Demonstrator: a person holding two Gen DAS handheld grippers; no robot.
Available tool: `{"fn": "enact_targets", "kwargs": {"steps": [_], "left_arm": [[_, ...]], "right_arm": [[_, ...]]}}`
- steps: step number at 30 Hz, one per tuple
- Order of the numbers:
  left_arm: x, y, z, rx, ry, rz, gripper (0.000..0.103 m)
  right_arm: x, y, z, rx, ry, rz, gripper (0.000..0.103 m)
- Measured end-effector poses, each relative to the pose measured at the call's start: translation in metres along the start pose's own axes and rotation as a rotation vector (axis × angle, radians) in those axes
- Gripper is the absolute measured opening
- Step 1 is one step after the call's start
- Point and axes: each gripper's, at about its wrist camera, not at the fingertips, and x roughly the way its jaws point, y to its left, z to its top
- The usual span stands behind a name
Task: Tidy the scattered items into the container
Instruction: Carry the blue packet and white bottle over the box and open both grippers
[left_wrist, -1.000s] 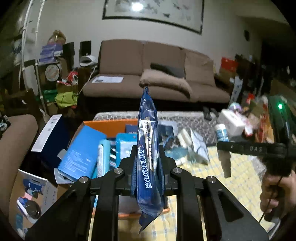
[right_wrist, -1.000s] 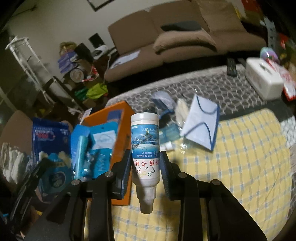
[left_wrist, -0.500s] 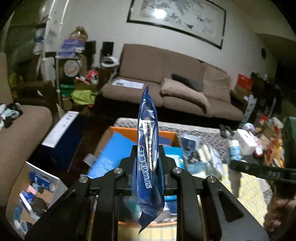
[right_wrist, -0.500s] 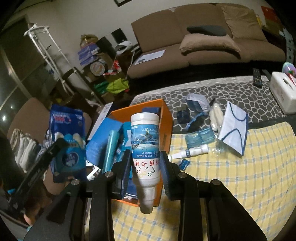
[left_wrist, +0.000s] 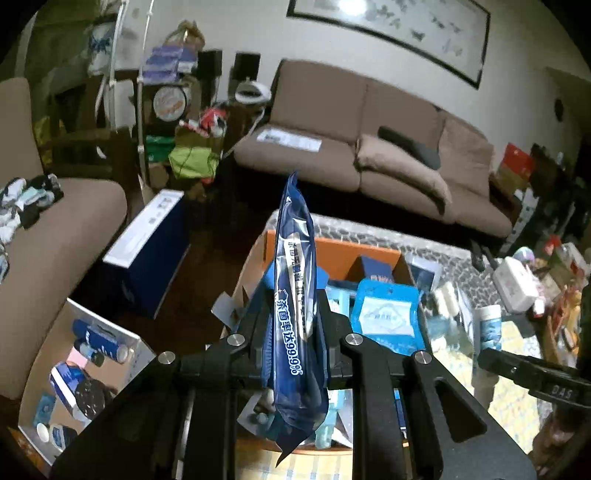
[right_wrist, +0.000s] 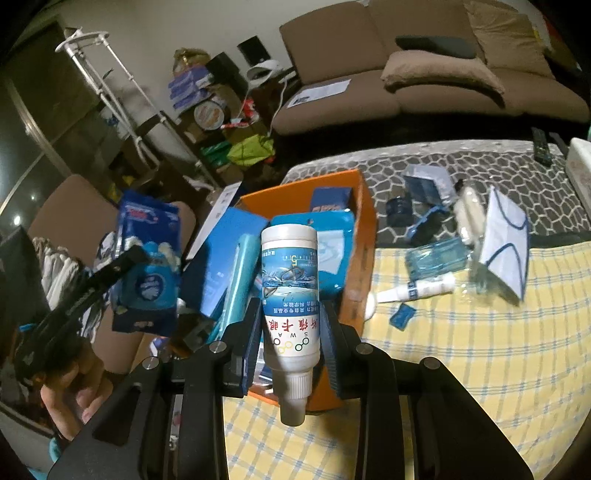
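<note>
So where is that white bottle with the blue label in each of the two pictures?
Left wrist view: the white bottle is at the right edge, small, clamped in the right gripper.
Right wrist view: the bottle fills the centre, cap nearest the camera, between the gripper's pads.
Shared landmark: the orange box, beyond the bottle in the right view.

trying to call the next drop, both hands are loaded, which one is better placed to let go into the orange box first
Probably the right. The right gripper holds the white bottle directly in front of the orange box. The left gripper grips the blue pouch nearer the box's left edge.
</note>
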Motion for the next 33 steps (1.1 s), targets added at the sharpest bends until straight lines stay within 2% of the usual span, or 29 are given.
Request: {"fn": "enact_targets", "kwargs": {"steps": [10, 15, 28, 33], "left_arm": [[0.028, -0.003, -0.009, 0.030, 0.130, 0.019, 0.018], [0.032, -0.005, -0.010, 0.076, 0.151, 0.008, 0.018], [0.042, -0.008, -0.015, 0.090, 0.186, 0.022, 0.018], [0.046, -0.017, -0.019, 0.113, 0.202, 0.007, 0.018]], "right_arm": [[0.026, -0.005, -0.002, 0.046, 0.033, 0.037, 0.031], [0.034, -0.005, -0.002, 0.063, 0.047, 0.051, 0.031], [0.033, -0.005, 0.000, 0.080, 0.028, 0.052, 0.031], [0.043, -0.005, 0.000, 0.071, 0.039, 0.020, 0.031]]}}
